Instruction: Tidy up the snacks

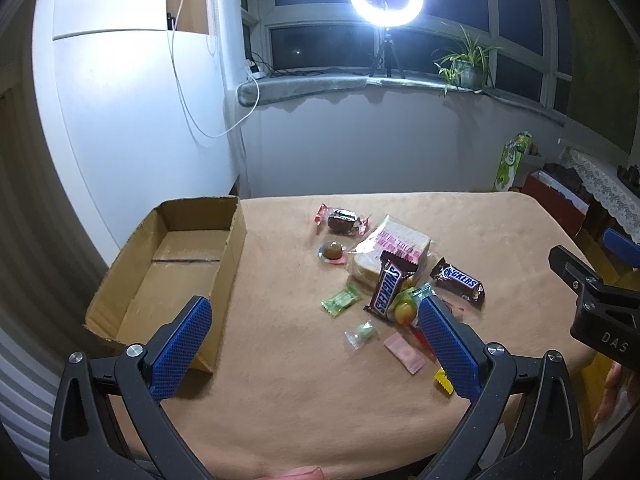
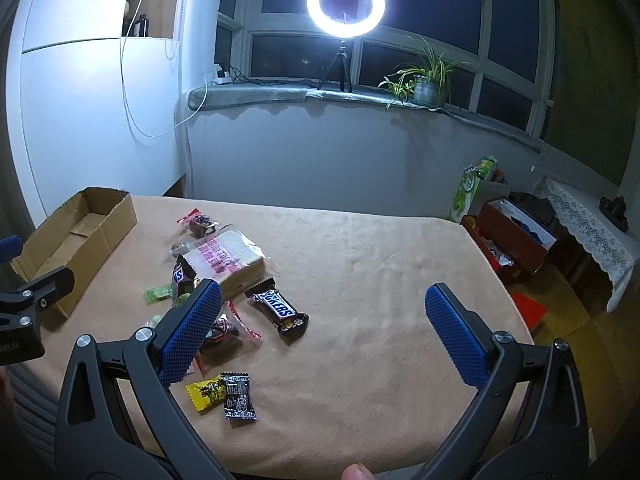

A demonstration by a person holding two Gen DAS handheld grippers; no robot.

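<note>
Both my left gripper (image 1: 314,312) and right gripper (image 2: 324,298) gape wide, empty. Snickers bar (image 2: 279,311): light, stiff, slick wrapper; pinch mid-length for the box (image 1: 168,268) far left.

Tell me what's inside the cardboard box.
The cardboard box shows only its bare floor and flaps; no snacks are in it. Its near end is hidden behind the left hand-held gripper finger.

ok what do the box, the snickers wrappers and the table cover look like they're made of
Box: plain brown corrugated cardboard, matte; ragged torn rim and folded bottom flaps show.
Snickers wrappers: thin plastic film, probably, glossy; they catch the light and end in crimped seals.
Table cover: looks like soft tan fabric, perhaps suede-like or velour; matte, with faint mottled patches like brushed nap.
</note>
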